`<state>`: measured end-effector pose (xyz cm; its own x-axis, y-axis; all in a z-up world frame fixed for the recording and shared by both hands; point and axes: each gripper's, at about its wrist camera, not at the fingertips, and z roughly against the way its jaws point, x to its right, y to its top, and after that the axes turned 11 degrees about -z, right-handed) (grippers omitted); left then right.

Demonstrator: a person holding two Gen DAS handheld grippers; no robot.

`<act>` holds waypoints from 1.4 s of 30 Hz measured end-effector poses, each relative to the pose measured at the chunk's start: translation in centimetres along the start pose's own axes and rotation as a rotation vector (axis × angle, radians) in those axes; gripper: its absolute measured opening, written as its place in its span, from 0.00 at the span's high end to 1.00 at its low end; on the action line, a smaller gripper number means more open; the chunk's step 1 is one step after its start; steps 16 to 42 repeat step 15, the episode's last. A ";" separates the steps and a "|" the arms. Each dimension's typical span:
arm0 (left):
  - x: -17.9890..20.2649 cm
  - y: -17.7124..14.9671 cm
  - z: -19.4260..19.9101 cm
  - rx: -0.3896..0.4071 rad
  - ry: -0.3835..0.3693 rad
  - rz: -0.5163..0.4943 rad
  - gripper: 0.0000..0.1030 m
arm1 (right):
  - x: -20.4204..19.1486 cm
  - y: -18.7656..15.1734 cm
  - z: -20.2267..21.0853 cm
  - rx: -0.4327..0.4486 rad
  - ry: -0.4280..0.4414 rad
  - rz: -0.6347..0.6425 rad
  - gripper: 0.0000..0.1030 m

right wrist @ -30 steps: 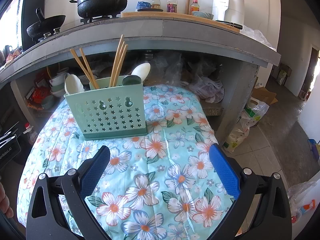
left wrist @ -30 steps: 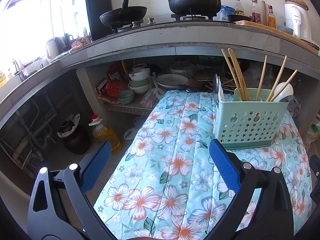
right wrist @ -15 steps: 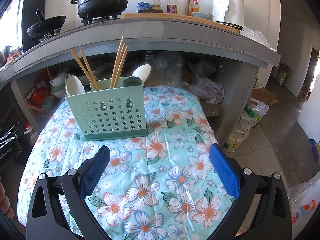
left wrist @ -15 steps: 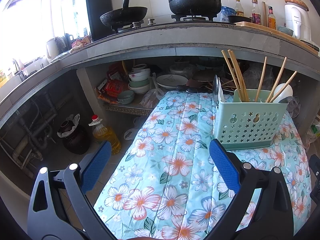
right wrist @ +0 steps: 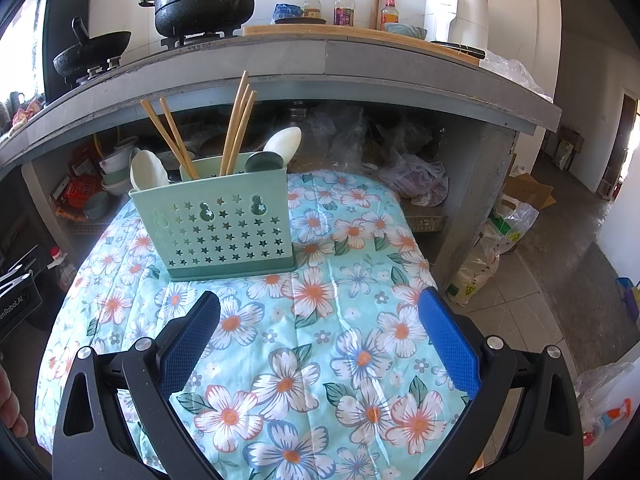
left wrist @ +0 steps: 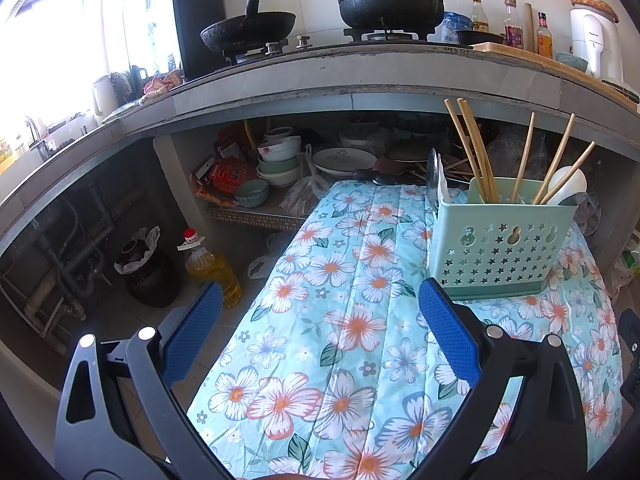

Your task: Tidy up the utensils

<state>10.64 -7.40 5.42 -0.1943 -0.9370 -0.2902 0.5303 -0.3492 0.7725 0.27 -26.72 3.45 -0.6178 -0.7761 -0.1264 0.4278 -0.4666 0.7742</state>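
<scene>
On the floral tablecloth (right wrist: 320, 340), nothing has shifted: left gripper (left wrist: 320, 316) and right gripper (right wrist: 319, 312) remain spread, empty. Green perforated caddy (right wrist: 224, 228) stands upright, holding chopsticks (right wrist: 236, 128) and spoons (right wrist: 282, 142).

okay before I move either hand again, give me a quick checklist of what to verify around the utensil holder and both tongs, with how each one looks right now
1. Left tongs open and empty: ok, blue pads wide apart, nothing between them.
2. Right tongs open and empty: ok, same state.
3. Utensil holder upright on the floral cloth: ok, base flat, not tilted.
4. Chopsticks inside the holder: ok, all lean out of its top; none lie on the cloth.
5. White spoons inside the holder: ok, bowls stick up above the rim.
6. Each utensil type in its own compartment: cannot tell, the front wall hides the dividers.
</scene>
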 end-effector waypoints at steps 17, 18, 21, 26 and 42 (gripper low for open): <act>0.0 -0.1 0.1 -0.006 -0.005 0.001 0.08 | 0.0 -0.1 0.0 -0.003 0.002 -0.003 0.06; 0.0 -0.1 0.1 -0.006 -0.005 0.001 0.08 | 0.0 -0.1 0.0 -0.003 0.002 -0.003 0.06; 0.0 -0.1 0.1 -0.006 -0.005 0.001 0.08 | 0.0 -0.1 0.0 -0.003 0.002 -0.003 0.06; 0.0 -0.1 0.1 -0.006 -0.005 0.001 0.08 | 0.0 -0.1 0.0 -0.003 0.002 -0.003 0.06; 0.0 -0.1 0.1 -0.006 -0.005 0.001 0.08 | 0.0 -0.1 0.0 -0.003 0.002 -0.003 0.06</act>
